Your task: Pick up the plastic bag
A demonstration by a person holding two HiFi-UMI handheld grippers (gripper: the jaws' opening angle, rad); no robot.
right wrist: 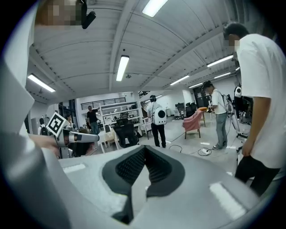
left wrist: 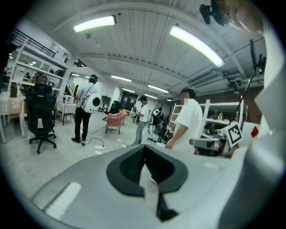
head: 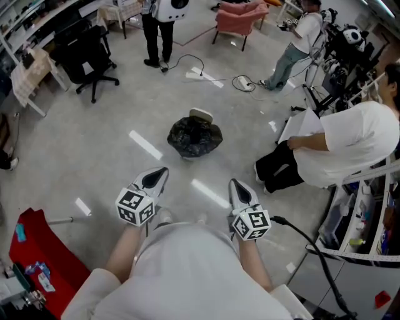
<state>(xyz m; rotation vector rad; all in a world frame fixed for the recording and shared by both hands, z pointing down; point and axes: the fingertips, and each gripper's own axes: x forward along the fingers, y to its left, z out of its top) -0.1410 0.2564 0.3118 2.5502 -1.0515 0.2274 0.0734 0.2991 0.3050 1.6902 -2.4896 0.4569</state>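
Observation:
A black plastic bag (head: 194, 137) lies crumpled on the grey floor ahead of me, with a pale rounded object (head: 200, 115) at its far edge. My left gripper (head: 164, 169) is held low at the left, well short of the bag, its jaws shut with nothing between them. At the right my right gripper (head: 233, 182) is likewise shut and empty, pointing toward the bag. In the left gripper view the jaws of my left gripper (left wrist: 144, 146) meet tip to tip; in the right gripper view those of my right gripper (right wrist: 144, 147) do the same. Neither gripper view shows the bag.
A person in a white shirt (head: 350, 144) crouches at the right of the bag. A black office chair (head: 85, 53) stands at the back left, a pink armchair (head: 240, 17) at the back. Cables and a power strip (head: 204, 76) lie beyond the bag. A red case (head: 44, 253) sits at my left.

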